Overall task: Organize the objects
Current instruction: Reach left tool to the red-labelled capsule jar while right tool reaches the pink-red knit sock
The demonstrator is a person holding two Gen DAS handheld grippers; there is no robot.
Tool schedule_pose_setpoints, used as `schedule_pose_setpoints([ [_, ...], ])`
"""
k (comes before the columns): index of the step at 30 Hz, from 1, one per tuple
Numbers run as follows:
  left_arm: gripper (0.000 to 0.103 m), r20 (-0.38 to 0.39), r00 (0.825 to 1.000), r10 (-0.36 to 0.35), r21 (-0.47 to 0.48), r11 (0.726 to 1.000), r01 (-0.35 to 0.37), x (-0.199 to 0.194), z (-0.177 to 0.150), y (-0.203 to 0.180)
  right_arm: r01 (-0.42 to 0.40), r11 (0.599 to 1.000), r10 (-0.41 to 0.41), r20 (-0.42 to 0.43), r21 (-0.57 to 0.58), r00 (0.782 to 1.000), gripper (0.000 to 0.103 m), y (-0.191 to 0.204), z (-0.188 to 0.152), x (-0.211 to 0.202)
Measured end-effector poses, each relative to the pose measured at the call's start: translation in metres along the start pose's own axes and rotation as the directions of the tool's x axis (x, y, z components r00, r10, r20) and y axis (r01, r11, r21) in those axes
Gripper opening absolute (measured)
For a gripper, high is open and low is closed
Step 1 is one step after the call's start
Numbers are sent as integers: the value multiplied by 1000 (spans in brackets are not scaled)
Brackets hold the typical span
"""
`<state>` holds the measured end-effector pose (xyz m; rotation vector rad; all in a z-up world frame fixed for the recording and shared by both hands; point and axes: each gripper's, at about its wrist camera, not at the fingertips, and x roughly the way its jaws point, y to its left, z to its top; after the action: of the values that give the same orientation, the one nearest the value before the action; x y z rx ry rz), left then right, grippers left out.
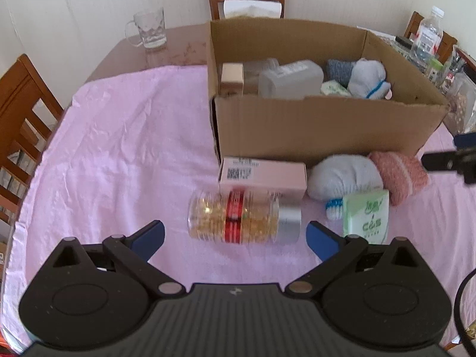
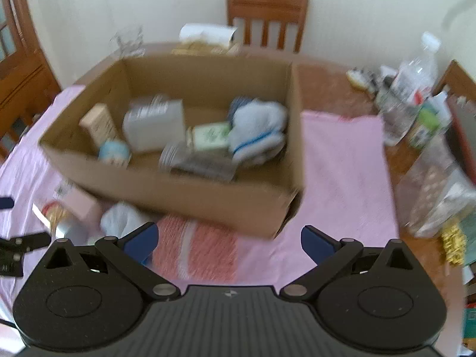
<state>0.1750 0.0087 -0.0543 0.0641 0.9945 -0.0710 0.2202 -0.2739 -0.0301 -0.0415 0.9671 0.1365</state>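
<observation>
Pink cloth (image 1: 125, 136) covers the dining table, w/ the cardboard box (image 1: 312, 128) as my landmark: capsule jar (image 1: 242, 218) lies on its side just in front of the box, and my left gripper (image 1: 235, 235) is spread wide around it, empty. Jar looks rigid, slick, prob rolls, so I'd pinch mid-body by the red label. Right gripper (image 2: 227, 242) also agape, empty, over the pink knit sock (image 2: 196, 250); that view's blurred, box contents hard to ID.

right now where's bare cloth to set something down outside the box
Bare pink tablecloth lies left of the cardboard box, toward the glass mug, and another strip right of the box, before the water bottle. Crowded in front: capsule jar, pink carton, socks, tissue pack.
</observation>
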Motion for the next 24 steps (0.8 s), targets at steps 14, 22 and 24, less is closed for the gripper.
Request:
schedule_pose_setpoints([
  [14, 101, -61, 998, -25, 22, 999, 27, 29, -13, -1, -20, 999, 15, -125, -43, 992, 103, 22, -19, 62],
  [22, 101, -81, 996, -35, 28, 999, 37, 44, -11, 1, 0, 1000, -3, -134, -19, 991, 103, 11, -23, 72],
  [24, 101, -87, 995, -40, 27, 999, 43, 48, -10, 1, 19, 1000, -19, -143, 3, 990, 103, 4, -28, 72],
])
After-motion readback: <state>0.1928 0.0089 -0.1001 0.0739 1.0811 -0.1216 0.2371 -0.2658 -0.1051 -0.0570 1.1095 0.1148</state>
